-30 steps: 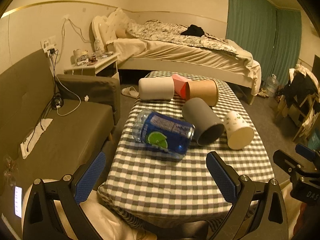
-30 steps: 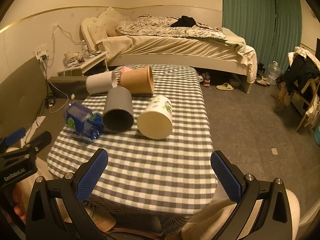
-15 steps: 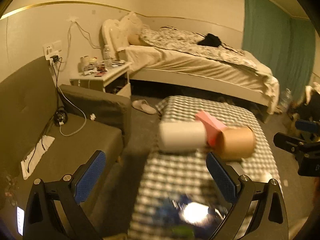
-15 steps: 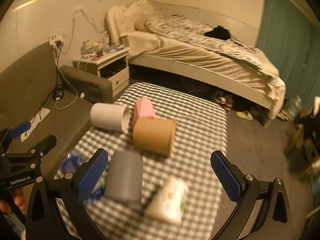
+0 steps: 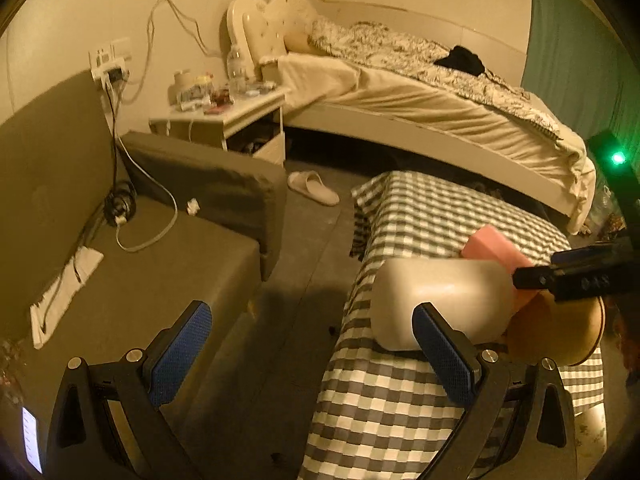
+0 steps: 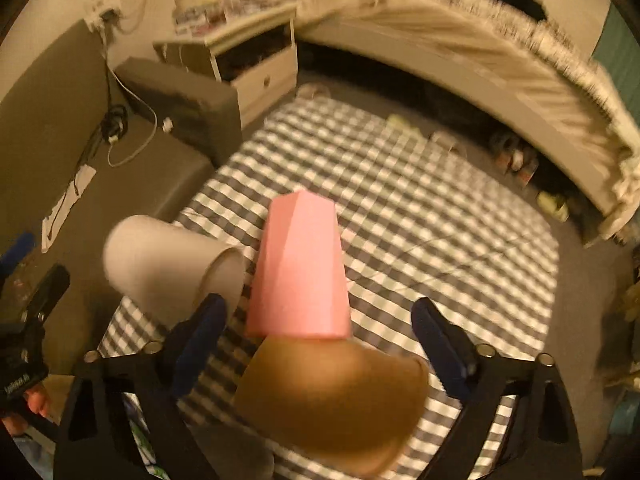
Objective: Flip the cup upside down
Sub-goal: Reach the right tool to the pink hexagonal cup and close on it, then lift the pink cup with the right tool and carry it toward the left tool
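Several cups lie on their sides on the checked table [image 6: 420, 208]. A pink faceted cup [image 6: 300, 268] lies between the fingers of my right gripper [image 6: 320, 340], which is open and just above it. A brown cup [image 6: 336, 404] lies under that gripper. A white cup [image 5: 440, 300] lies to the left, also in the right wrist view [image 6: 160, 264]. My left gripper [image 5: 316, 356] is open, its right finger [image 5: 440, 356] in front of the white cup, its left finger off the table's left edge.
A grey sofa [image 5: 120, 264] stands left of the table. A bed [image 5: 420, 108] and a white nightstand [image 5: 224, 124] stand beyond. A slipper [image 5: 314, 188] lies on the floor. The right gripper's body [image 5: 580, 276] shows in the left wrist view.
Both grippers have moved forward over the table toward its far end. The blue bottle, grey cup and patterned cup have dropped out of view. The right gripper now straddles the pink cup.
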`<state>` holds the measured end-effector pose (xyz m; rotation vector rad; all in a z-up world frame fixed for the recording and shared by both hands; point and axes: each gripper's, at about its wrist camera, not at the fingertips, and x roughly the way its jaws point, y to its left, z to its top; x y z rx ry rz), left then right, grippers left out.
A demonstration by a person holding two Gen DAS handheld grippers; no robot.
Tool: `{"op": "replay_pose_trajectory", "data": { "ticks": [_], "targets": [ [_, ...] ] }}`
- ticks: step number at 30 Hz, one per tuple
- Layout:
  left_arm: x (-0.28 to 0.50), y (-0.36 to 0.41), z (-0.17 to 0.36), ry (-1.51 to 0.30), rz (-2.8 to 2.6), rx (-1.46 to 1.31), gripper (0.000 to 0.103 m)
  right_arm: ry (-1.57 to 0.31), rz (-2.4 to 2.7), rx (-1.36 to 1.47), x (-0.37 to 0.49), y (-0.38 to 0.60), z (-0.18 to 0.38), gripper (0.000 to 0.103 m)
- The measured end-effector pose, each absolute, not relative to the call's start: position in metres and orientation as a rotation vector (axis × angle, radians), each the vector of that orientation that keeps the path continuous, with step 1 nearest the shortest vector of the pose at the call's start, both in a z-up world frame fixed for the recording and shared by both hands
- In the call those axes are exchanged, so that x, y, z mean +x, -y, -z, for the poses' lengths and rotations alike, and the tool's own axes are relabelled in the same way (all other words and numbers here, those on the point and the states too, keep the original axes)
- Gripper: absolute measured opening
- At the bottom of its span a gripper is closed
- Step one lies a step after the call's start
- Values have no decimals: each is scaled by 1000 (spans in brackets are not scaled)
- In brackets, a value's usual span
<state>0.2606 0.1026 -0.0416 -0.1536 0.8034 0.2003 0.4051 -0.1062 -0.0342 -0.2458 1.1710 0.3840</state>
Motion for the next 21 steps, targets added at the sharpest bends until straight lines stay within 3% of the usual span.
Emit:
{"op": "replay_pose_trajectory", "data": {
  "ticks": [8, 11, 16, 21],
  "targets": [
    [270, -98, 53, -841, -180, -122, 103, -1333, -447, -199, 440, 94, 69, 80],
    [268, -95, 57, -853, -161, -122, 103, -1382, -476, -178, 444, 87, 77, 60],
    [258, -89, 53, -844, -164, -97, 103, -1381, -441, -182, 447, 80, 70, 60],
    [244, -89, 29, -818, -173, -128, 103, -1268, -430, -151, 431, 86, 13, 60]
  ]
}}
